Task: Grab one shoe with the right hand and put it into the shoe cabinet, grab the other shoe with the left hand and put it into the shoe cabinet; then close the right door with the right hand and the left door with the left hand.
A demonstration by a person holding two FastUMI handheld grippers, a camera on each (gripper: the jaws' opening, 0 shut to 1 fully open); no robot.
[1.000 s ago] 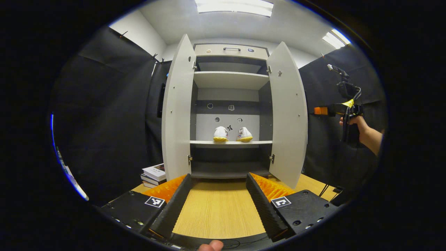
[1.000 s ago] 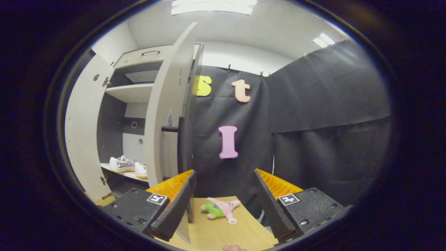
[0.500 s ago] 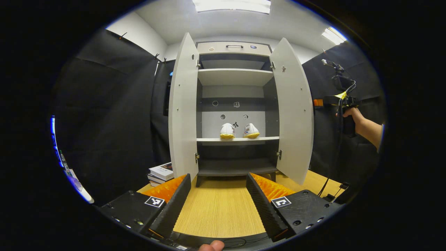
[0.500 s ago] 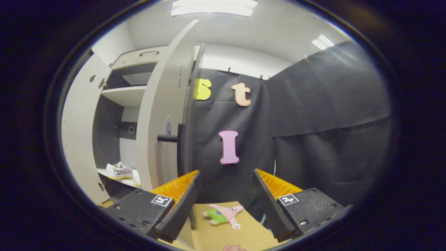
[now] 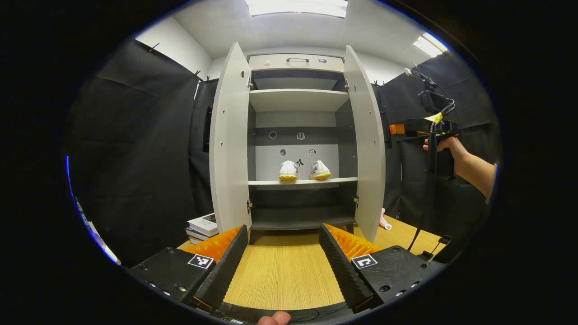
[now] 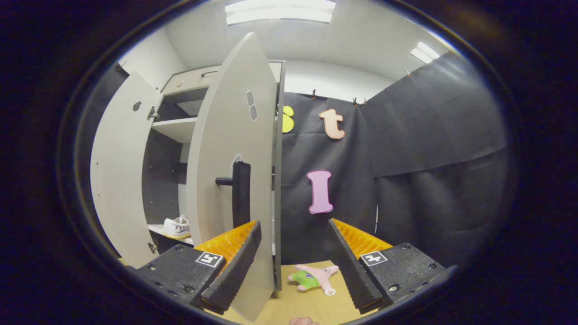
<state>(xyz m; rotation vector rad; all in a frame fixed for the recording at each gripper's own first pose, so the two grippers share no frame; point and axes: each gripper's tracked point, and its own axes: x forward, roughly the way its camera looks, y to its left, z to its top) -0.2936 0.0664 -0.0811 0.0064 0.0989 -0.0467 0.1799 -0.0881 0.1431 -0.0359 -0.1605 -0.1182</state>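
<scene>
Two white shoes with yellow soles [image 5: 303, 170] stand side by side on the middle shelf [image 5: 302, 183] of the grey shoe cabinet. Its left door [image 5: 228, 144] stands wide open. The right door [image 5: 368, 144] is swung partway in. My left gripper [image 5: 282, 266] hangs open over the table, in front of the cabinet and apart from it. My right gripper [image 6: 293, 266] is open behind the right door [image 6: 230, 180], its left finger [image 6: 235, 266] close to the outer face below the black handle [image 6: 240, 194]. One shoe [image 6: 177, 227] peeks past the door's edge.
A stack of books [image 5: 203, 224] lies left of the cabinet's foot. A pink and green plush toy [image 6: 311, 278] rests on the wooden table [image 5: 284, 271] at the right of the cabinet. A hand [image 5: 445, 146] holds the right gripper [image 5: 396, 129] at the right.
The right door has swung inward from wide open, with my right gripper moving in along its outer face. My left gripper has barely shifted.
</scene>
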